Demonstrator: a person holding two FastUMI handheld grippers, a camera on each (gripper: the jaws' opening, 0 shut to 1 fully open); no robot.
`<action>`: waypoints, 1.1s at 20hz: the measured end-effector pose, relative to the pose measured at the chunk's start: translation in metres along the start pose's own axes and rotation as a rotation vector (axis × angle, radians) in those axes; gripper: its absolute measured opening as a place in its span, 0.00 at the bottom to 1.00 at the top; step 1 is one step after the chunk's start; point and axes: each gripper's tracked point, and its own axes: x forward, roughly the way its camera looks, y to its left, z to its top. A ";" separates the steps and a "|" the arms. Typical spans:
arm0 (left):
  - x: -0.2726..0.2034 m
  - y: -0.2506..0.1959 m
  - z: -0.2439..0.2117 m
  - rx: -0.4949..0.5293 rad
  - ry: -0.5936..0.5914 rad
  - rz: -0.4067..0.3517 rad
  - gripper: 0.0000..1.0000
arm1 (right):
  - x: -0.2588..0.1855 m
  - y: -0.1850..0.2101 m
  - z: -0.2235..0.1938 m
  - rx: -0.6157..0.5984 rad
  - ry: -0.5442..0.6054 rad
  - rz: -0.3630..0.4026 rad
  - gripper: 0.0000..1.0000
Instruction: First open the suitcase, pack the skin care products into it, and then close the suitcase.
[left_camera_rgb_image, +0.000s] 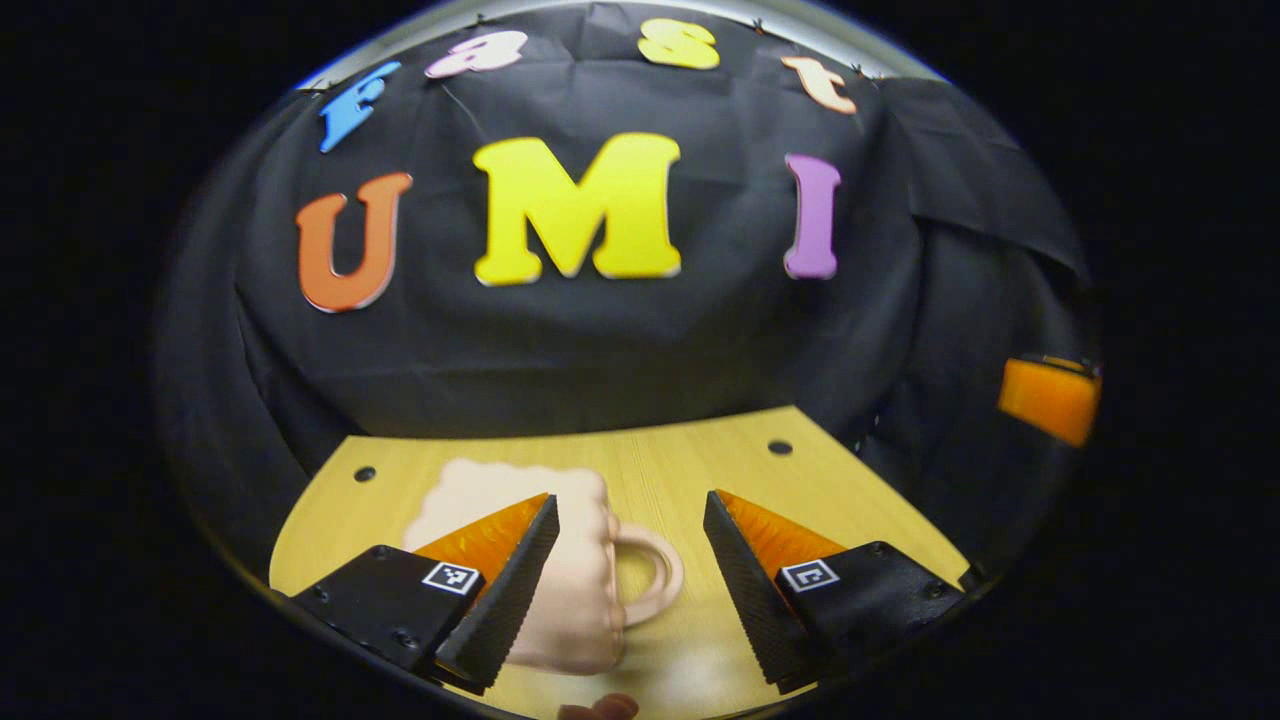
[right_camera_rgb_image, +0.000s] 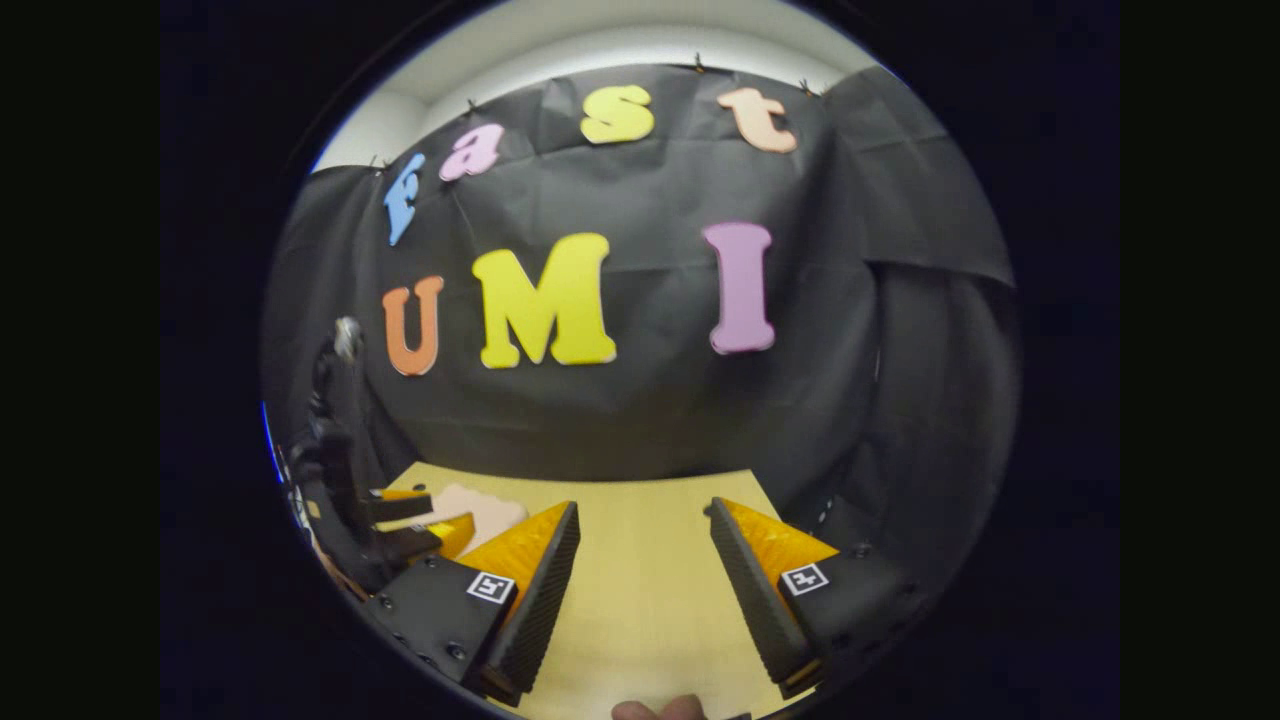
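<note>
In the left gripper view, the left gripper (left_camera_rgb_image: 630, 575) hangs wide open over a light wooden table (left_camera_rgb_image: 700, 470), its fingers apart around a pale pink, mug-shaped suitcase with a loop handle (left_camera_rgb_image: 585, 590) lying on the tabletop, touching neither finger that I can tell. Whether the case is open is unclear. In the right gripper view, the right gripper (right_camera_rgb_image: 642, 580) is spread open above bare table, the case (right_camera_rgb_image: 485, 512) off to its left.

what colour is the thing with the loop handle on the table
Pale peach-pink, seen best in the left gripper view: the handled case on the wooden table.
</note>
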 end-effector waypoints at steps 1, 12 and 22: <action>-0.011 0.008 0.028 -0.018 -0.066 0.006 0.93 | 0.004 0.014 0.013 -0.014 -0.039 0.010 0.78; -0.067 0.045 0.119 -0.070 -0.341 0.040 0.95 | 0.004 0.108 0.085 -0.071 -0.267 -0.001 0.80; -0.057 0.043 0.117 -0.102 -0.312 -0.026 1.00 | 0.013 0.110 0.076 -0.023 -0.235 -0.079 0.80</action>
